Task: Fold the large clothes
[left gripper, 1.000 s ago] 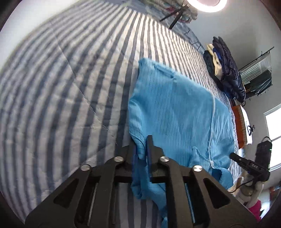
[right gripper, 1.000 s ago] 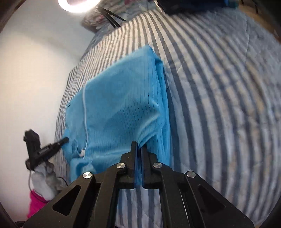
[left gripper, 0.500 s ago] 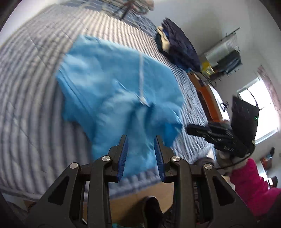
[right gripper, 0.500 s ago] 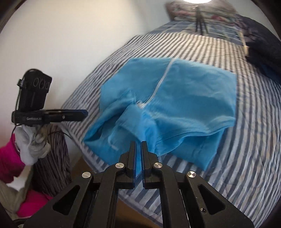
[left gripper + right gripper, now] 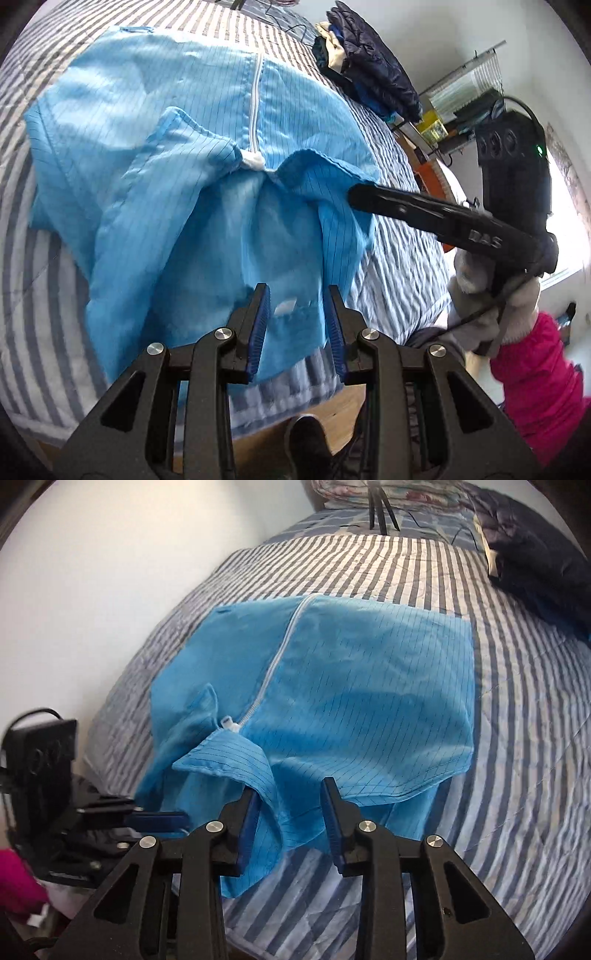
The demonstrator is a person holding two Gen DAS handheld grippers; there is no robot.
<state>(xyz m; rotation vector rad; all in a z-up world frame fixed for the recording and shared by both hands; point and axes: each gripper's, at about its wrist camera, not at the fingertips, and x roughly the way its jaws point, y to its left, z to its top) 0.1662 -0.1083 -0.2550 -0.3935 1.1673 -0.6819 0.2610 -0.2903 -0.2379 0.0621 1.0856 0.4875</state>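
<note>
Right wrist view: blue zip jacket [image 5: 362, 686], part-folded on striped bed [image 5: 517, 738]. Right claw [image 5: 290, 805], left claw [image 5: 297, 314]: both spread, seemingly empty. Advice: pinch collar corners evenly, fold flat.

Blue jacket [image 5: 362, 686]: thin smooth cloth, fine pinstripes, white plastic zipper [image 5: 271, 672]. Striped bedspread [image 5: 524, 709]: quilted matt cloth. Left gripper [image 5: 297, 321]: matt black plastic, ribbed blue pads [image 5: 258, 328].
</note>
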